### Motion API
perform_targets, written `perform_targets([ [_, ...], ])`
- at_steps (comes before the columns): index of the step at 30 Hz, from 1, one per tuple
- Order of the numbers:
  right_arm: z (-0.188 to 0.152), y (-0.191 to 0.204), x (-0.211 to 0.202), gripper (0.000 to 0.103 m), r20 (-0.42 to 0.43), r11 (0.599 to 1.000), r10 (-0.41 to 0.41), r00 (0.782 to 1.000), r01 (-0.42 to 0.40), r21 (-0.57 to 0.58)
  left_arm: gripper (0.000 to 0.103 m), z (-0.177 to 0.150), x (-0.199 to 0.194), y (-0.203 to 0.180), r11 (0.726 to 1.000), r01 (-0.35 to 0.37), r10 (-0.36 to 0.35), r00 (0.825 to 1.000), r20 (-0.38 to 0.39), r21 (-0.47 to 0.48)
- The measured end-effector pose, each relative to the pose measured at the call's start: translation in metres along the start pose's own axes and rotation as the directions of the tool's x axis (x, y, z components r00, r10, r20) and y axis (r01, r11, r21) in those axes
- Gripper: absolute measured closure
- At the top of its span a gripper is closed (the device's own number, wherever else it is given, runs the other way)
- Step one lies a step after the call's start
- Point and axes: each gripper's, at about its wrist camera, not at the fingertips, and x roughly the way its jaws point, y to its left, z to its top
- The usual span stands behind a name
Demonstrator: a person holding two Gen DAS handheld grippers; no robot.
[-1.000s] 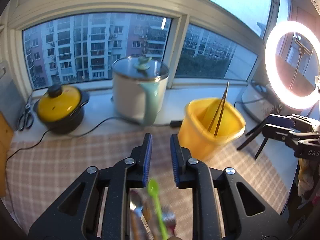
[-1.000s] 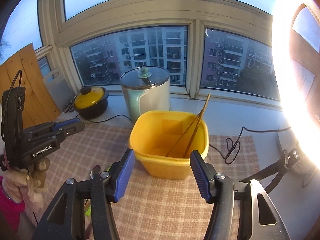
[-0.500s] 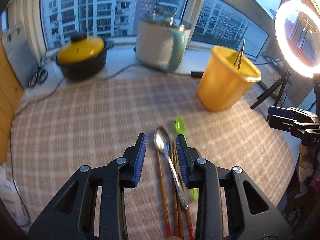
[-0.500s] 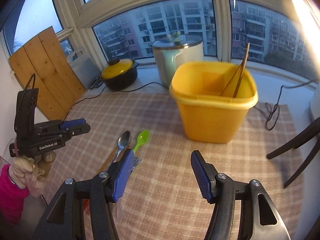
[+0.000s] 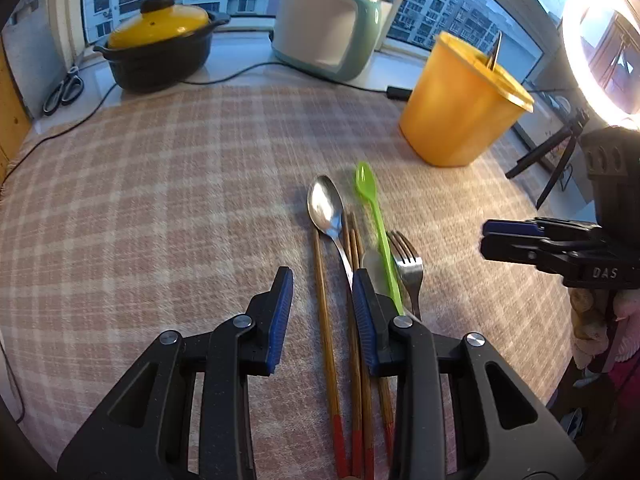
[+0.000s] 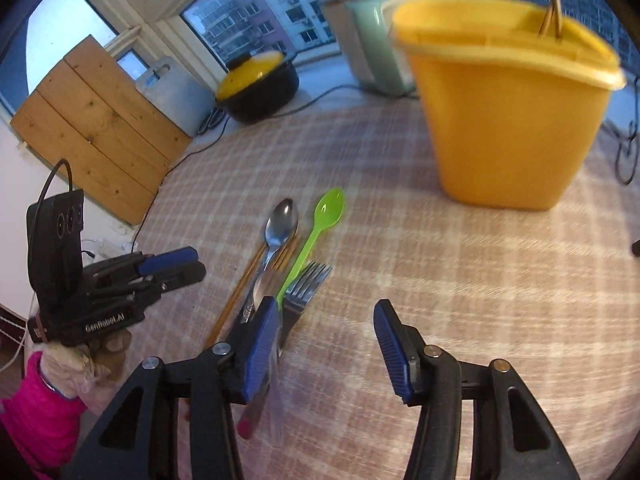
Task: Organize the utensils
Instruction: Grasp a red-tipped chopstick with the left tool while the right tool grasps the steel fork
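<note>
Left wrist view: I see my left gripper (image 5: pixel 322 306) released, straddling one chopstick (image 5: pixel 323 304) on the desk (image 5: pixel 160 208); right gripper (image 6: pixel 326 344) closing, nothing between.

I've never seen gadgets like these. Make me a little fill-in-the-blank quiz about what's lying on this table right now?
1. The plastic spoon lying among the utensils is ____ in colour.
2. The tall tub with chopsticks sticking out of it is ____.
3. The metal fork lies to the ____ of the plastic spoon in the left wrist view.
4. The black pot by the window has a ____ lid.

Missing words: green; yellow; right; yellow
</note>
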Motion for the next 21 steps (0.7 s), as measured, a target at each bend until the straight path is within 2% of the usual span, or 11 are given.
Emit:
perform_targets([
  [4, -0.002, -0.002, 0.019, 0.063, -0.037, 0.999, 0.044, 0.998, -0.042, 0.034, 0.073, -0.004, 0.01, -0.002, 1.0, 0.002, -0.001, 1.0, -0.024, 0.012],
  [7, -0.002, -0.003, 0.032, 0.067, -0.057, 0.996, 0.074, 0.996, -0.071, 0.054, 0.073, -0.005, 0.02, -0.001, 1.0, 0.003, -0.003, 0.999, -0.048, 0.01],
  [8, -0.002, -0.002, 0.036, 0.068, -0.062, 0.995, 0.084, 0.995, -0.08, 0.058, 0.073, -0.004, 0.022, 0.0, 1.0, 0.004, -0.003, 0.998, -0.055, 0.009],
  [11, -0.002, -0.002, 0.041, 0.071, -0.074, 0.992, 0.11, 0.991, -0.105, 0.076, 0.082, -0.004, 0.03, 0.0, 1.0, -0.007, 0.008, 0.997, -0.073, 0.017],
  [16, -0.001, -0.002, 0.052, 0.077, -0.091, 0.987, 0.135, 0.987, -0.126, 0.096, 0.086, -0.003, 0.042, -0.002, 0.999, -0.019, 0.023, 0.994, -0.104, 0.035],
  [21, 0.0, -0.002, 0.061, 0.08, -0.106, 0.983, 0.157, 0.982, -0.144, 0.114, 0.086, -0.001, 0.047, -0.006, 0.997, -0.039, 0.046, 0.993, -0.111, 0.068],
])
